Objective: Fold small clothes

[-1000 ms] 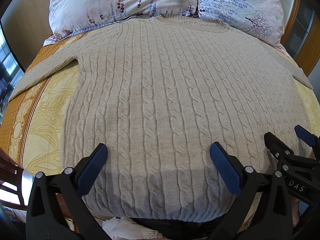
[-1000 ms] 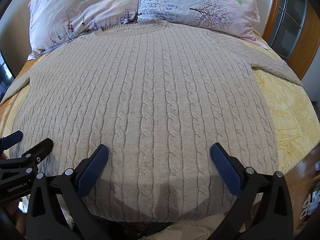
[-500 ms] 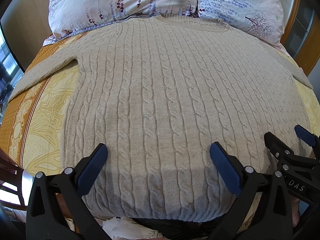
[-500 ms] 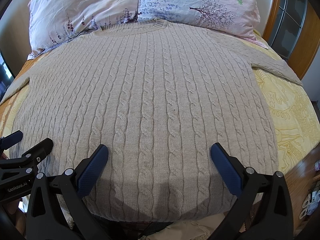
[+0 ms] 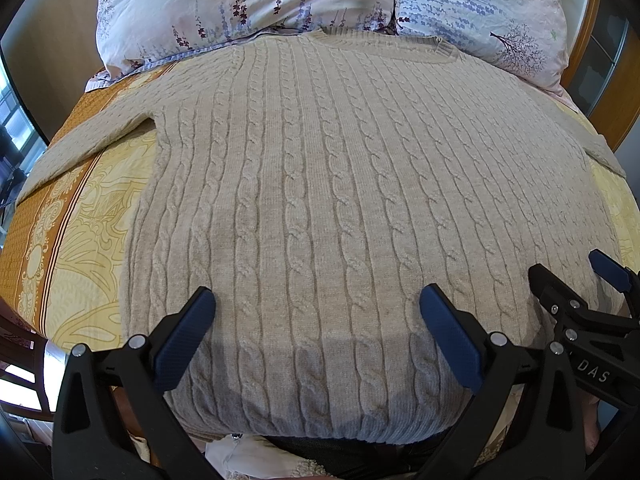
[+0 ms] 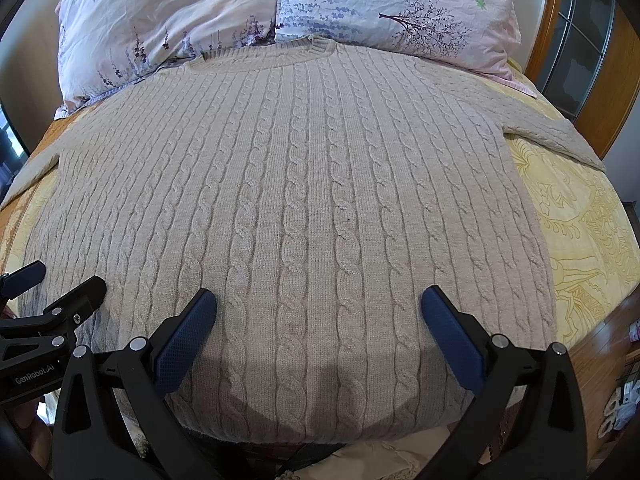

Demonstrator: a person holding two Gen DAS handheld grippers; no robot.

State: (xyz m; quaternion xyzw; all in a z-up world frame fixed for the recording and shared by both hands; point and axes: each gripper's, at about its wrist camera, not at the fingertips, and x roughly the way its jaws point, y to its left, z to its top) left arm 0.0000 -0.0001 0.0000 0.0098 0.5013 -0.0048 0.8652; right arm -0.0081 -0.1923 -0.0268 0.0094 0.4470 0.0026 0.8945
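A beige cable-knit sweater (image 5: 320,184) lies flat and spread out on the bed, collar toward the pillows, sleeves out to both sides; it also fills the right wrist view (image 6: 304,200). My left gripper (image 5: 316,316) is open and empty, hovering over the hem on the left half. My right gripper (image 6: 318,316) is open and empty over the hem on the right half. Each gripper shows at the edge of the other's view: the right one (image 5: 580,284) and the left one (image 6: 52,284).
Yellow and orange patterned bedcover (image 5: 80,220) under the sweater. Two floral pillows (image 5: 240,4) (image 6: 400,4) at the head. Wooden headboard (image 6: 560,40) at the right. Bed's right edge and wooden floor (image 6: 600,344) close by.
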